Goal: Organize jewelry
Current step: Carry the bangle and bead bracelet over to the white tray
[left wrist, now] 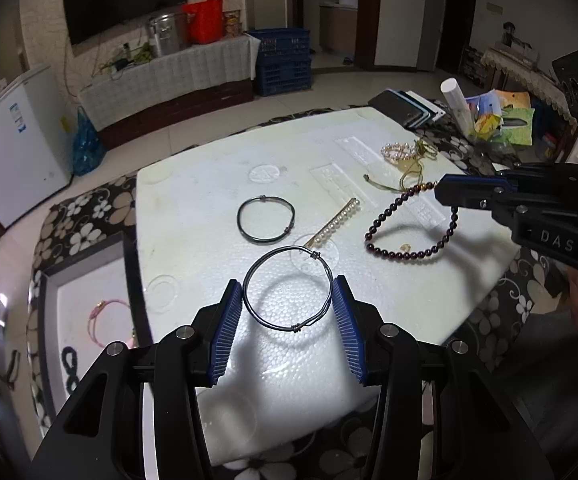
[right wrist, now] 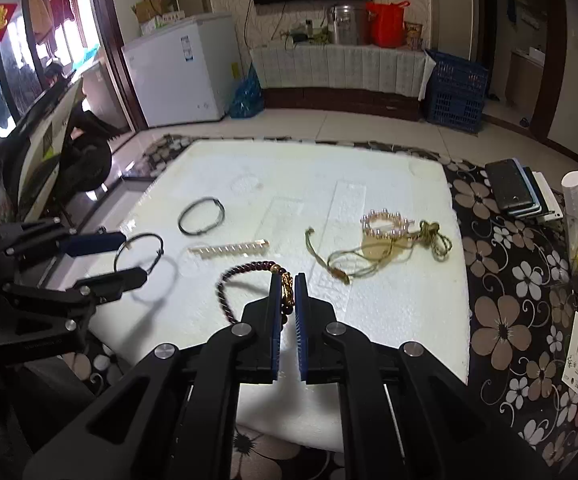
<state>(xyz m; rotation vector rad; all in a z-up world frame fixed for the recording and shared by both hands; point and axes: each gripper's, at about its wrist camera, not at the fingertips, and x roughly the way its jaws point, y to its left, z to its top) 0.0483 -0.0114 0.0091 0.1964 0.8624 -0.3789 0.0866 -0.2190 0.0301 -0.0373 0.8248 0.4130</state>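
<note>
Your left gripper (left wrist: 287, 300) holds a thin dark wire bangle (left wrist: 287, 287) across its width, the blue pads pressing on opposite sides of the hoop, just above the white foam board (left wrist: 193, 208). Your right gripper (right wrist: 287, 280) has its jaws clamped together on the gold charm of the dark red bead bracelet (left wrist: 409, 228), whose loop trails off to the left. A black bangle (left wrist: 265, 219), a pearl hair clip (left wrist: 335, 222), a pearl bracelet (right wrist: 387, 222) and an olive cord necklace (right wrist: 369, 258) lie loose on the board. The wire bangle could spring out sideways if you squeeze harder, since the pads only catch its thin edge. The bead bracelet may swing and snag the cord. The only readable lettering is "DAS" on the right gripper's body.
</note>
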